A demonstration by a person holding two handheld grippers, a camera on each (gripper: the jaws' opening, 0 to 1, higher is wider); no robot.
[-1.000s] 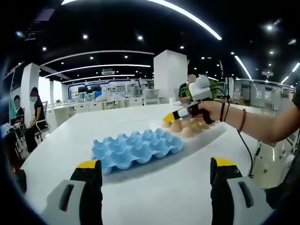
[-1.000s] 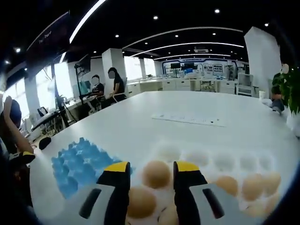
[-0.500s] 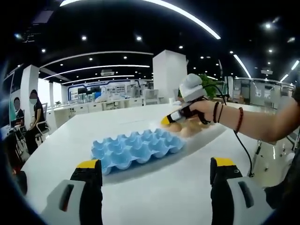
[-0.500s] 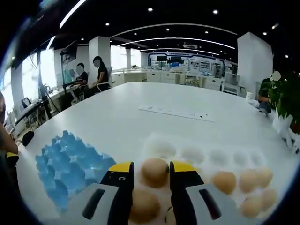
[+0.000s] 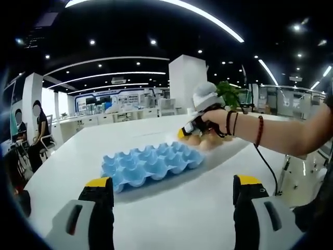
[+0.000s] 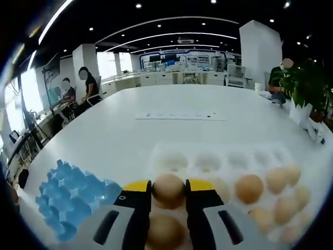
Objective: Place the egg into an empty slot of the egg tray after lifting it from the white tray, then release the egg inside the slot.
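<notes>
No readable text

Neither view shows any legible lettering, label, brand, number or sign; distant wall displays are too blurred.

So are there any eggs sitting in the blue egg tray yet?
No. In the left gripper view every slot of the blue egg tray that can be seen is empty; the eggs sit beyond it, under the right gripper.

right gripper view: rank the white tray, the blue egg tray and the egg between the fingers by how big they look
1. white tray, spanning the widest stretch
2. blue egg tray, partly cut off at the edge, so its place is unsure
3. egg gripped by the right gripper, smallest though nearest the camera
</notes>
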